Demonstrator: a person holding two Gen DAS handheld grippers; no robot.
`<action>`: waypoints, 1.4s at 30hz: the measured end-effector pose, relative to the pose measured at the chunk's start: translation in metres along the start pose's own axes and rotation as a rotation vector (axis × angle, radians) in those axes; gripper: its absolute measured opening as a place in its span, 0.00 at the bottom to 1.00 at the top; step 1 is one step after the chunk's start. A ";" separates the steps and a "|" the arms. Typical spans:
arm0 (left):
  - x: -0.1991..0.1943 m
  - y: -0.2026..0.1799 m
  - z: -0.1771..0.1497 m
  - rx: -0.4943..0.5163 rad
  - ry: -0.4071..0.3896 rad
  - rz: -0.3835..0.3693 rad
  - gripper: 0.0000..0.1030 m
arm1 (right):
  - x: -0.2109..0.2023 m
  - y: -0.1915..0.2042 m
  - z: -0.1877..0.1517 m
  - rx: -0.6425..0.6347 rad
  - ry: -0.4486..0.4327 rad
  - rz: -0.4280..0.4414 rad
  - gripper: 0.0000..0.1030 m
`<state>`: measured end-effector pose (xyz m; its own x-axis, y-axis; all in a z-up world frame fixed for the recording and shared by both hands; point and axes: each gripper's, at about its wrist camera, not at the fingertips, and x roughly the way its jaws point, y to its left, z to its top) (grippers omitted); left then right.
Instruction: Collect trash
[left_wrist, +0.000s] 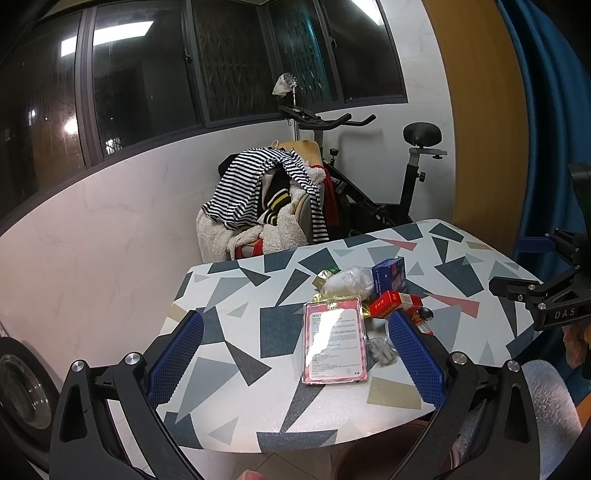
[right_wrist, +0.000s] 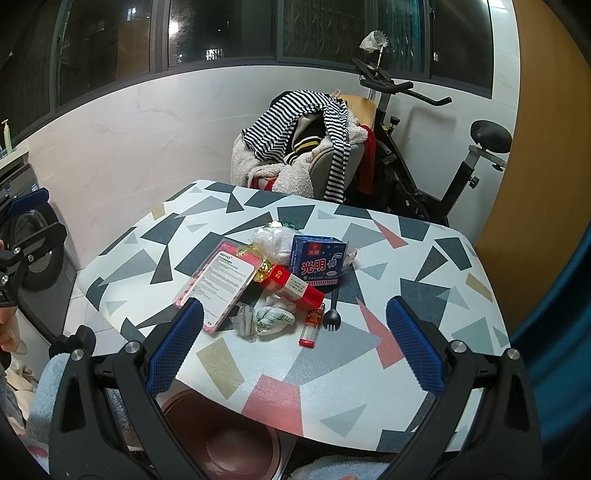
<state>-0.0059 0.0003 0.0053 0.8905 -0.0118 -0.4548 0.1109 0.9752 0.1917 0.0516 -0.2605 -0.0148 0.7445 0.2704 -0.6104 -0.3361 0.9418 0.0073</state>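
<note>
A pile of trash lies on the patterned table (left_wrist: 258, 302): a pink plastic package (left_wrist: 334, 341), a blue carton (left_wrist: 388, 275), a red cigarette box (left_wrist: 393, 302), a clear bag (left_wrist: 347, 282). The right wrist view shows the same pink package (right_wrist: 221, 284), blue carton (right_wrist: 317, 264), red box (right_wrist: 291, 288), a crumpled wrapper (right_wrist: 273, 319), a red lighter (right_wrist: 310, 328) and a black spork (right_wrist: 331, 314). My left gripper (left_wrist: 295, 354) is open above the table's near edge, the package between its fingers. My right gripper (right_wrist: 295, 343) is open and empty, short of the pile.
A brown bin (right_wrist: 221, 439) stands under the table's near edge. A chair heaped with clothes (left_wrist: 266, 206) and an exercise bike (left_wrist: 388, 177) stand behind the table. A washing machine (left_wrist: 22, 387) is at the left. The right gripper also shows in the left wrist view (left_wrist: 546, 291).
</note>
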 end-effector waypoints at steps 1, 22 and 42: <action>0.000 0.000 0.000 0.000 0.000 -0.001 0.95 | 0.000 0.000 0.000 0.000 0.000 0.001 0.95; 0.000 0.001 0.008 0.005 -0.002 0.000 0.95 | -0.001 0.000 0.001 -0.001 0.000 0.001 0.95; 0.055 0.023 -0.050 -0.095 0.082 -0.195 0.95 | 0.042 -0.012 -0.040 0.014 0.113 -0.107 0.95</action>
<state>0.0240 0.0332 -0.0590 0.8172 -0.1879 -0.5449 0.2320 0.9726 0.0126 0.0640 -0.2686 -0.0723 0.7058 0.1446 -0.6935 -0.2497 0.9669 -0.0525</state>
